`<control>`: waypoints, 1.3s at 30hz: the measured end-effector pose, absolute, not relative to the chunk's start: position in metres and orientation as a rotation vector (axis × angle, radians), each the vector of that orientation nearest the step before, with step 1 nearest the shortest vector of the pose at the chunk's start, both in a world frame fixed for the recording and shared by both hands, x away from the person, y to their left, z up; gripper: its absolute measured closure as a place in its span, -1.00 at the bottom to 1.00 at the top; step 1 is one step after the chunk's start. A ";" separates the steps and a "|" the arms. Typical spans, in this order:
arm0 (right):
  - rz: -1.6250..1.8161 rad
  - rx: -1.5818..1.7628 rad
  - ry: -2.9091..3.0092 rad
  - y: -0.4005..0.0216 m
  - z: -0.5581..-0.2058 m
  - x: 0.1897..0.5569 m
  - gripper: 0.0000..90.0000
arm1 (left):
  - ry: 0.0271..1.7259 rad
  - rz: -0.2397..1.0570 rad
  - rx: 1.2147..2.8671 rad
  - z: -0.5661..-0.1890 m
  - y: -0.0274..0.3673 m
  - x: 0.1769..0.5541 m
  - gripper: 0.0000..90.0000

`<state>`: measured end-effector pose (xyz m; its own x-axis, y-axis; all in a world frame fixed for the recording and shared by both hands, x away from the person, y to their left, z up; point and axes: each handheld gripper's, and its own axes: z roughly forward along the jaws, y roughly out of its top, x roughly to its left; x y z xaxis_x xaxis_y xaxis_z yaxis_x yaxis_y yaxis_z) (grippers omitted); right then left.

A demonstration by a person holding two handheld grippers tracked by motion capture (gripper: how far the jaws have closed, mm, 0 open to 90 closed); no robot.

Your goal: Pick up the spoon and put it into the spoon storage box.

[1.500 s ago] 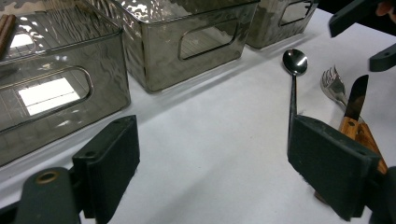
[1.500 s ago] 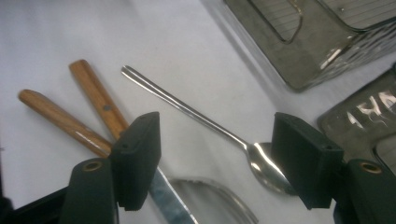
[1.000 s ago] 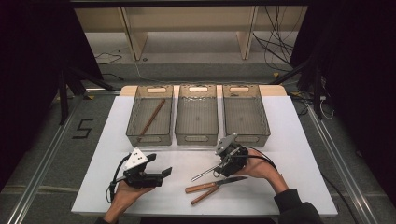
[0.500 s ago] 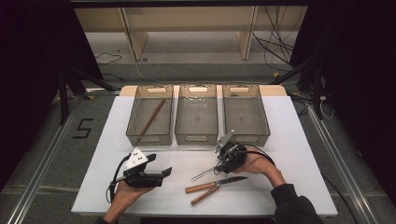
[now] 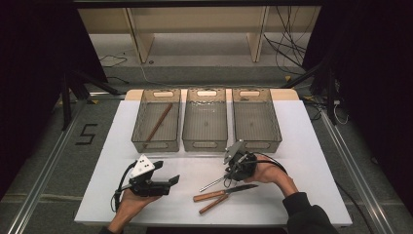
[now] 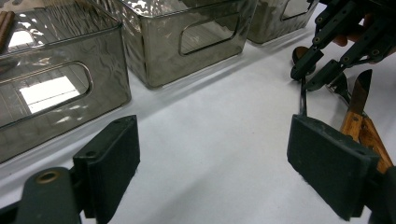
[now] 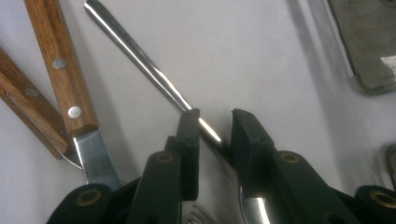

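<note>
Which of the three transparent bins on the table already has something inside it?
The left bin, farthest from the right gripper: a brown stick lies diagonally in it, whereas the two others look empty.

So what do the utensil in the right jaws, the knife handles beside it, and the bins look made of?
Metal utensil: looks like polished steel, with bright streak reflections along its slim handle. The right gripper has just been closing around it. Knife handles: seemingly varnished wood, brown grain with silver rivets. Bins: probably smoky clear plastic, see-through with wavy glossy walls.
</note>
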<state>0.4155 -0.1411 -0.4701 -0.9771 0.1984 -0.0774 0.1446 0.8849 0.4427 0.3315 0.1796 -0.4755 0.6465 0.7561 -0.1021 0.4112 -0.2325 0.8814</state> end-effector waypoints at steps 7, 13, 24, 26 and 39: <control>0.688 0.229 2.897 -0.141 -0.471 0.414 0.73 | 0.926 0.429 1.863 -0.476 0.179 0.332 -0.62; 0.705 0.295 2.874 -0.140 -0.471 0.420 0.80 | 0.928 0.427 1.864 -0.476 0.179 0.332 -0.62; 0.789 0.405 2.916 -0.145 -0.474 0.431 0.77 | 0.933 0.427 1.866 -0.477 0.179 0.332 -0.62; 0.793 0.400 2.917 -0.146 -0.475 0.431 0.77 | 0.936 0.427 1.864 -0.477 0.179 0.332 -0.62; 0.750 0.313 2.862 -0.144 -0.470 0.429 0.92 | 0.938 0.429 1.867 -0.477 0.179 0.332 -0.61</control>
